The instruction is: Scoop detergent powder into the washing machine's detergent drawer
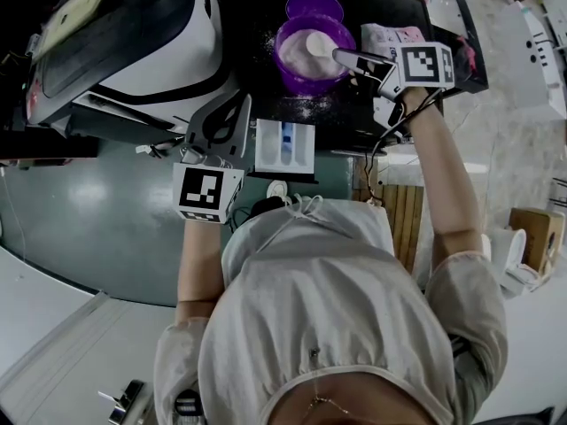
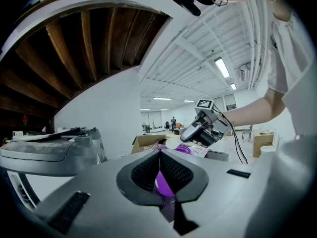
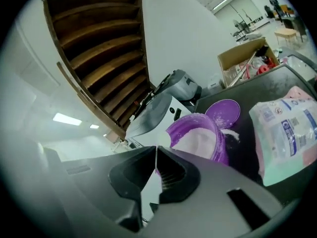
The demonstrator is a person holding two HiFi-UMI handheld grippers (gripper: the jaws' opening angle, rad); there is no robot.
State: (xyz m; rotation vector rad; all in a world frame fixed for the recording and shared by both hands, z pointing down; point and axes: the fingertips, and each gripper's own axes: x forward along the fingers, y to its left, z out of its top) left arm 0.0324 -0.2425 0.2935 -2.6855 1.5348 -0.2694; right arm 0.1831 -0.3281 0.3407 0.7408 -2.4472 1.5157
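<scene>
So the head view is giving me the whole layout, and it's the only one showing the detergent drawer [image 1: 266,145], which is sitting at the near edge of the black table [image 1: 266,7] just beside the left gripper [image 1: 237,106]. The right gripper view is showing the bag [image 3: 287,133] toward the right edge far more clearly. The right gripper [image 1: 341,56] is clamping its fingers on the white scoop [image 1: 319,45], which is hanging over the powder [image 1: 301,51] in the purple tub [image 1: 297,80] mid-table, with the lid [image 1: 314,7] lying behind it toward the far edge. The left gripper's fingers are pressing together with nothing between them. The scoop's handle is mostly hiding in the jaws, and I can't tell whether the scoop is carrying powder. The washing machine [image 1: 151,51] is getting cut off past the left edge.
</scene>
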